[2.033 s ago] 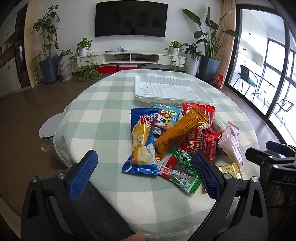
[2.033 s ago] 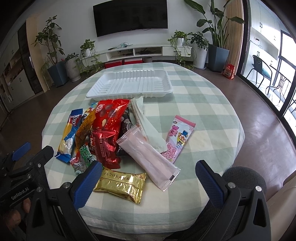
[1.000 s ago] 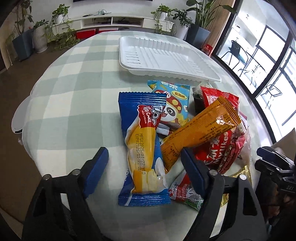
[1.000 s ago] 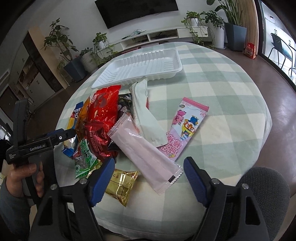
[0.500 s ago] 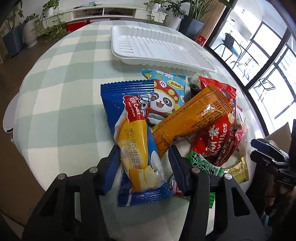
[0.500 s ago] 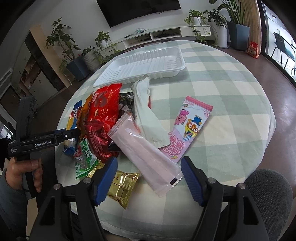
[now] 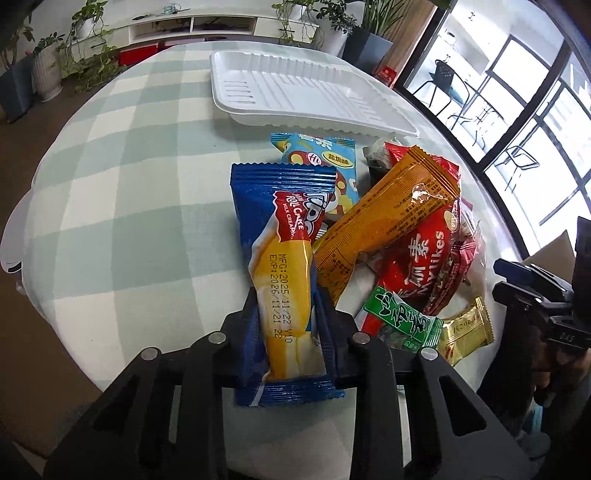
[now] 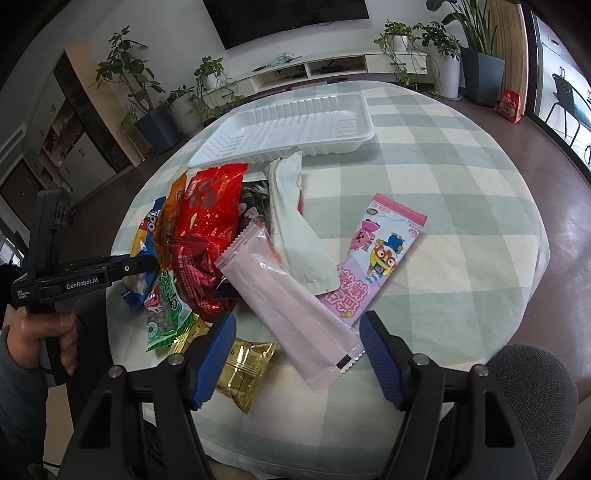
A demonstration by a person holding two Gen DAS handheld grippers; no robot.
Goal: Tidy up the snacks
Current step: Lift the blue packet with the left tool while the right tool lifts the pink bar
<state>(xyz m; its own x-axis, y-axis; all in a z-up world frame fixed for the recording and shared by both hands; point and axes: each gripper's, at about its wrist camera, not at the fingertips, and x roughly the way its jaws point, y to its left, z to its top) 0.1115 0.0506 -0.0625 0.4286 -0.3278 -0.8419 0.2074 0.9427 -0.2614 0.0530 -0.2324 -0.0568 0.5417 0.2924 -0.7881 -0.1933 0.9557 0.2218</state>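
The blue roll cake packet (image 7: 284,266) is pinched near its lower end as the left tongs (image 7: 286,325) finish closing on it; a lift clear of the orange packet (image 7: 384,221) beside it is judged wise before carrying to the empty white tray (image 7: 295,92). The right tongs (image 8: 297,347) stand spread, narrowing slowly, with the pale pink packet (image 8: 288,310) lying between them, unpressed. The round surface (image 7: 122,177) is covered in green-checked cloth; potted plants (image 8: 125,88) and a television (image 8: 288,18) are seen behind.

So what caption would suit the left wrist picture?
Left tool closing on a blue roll cake packet beside the snack pile, white tray waiting behind.
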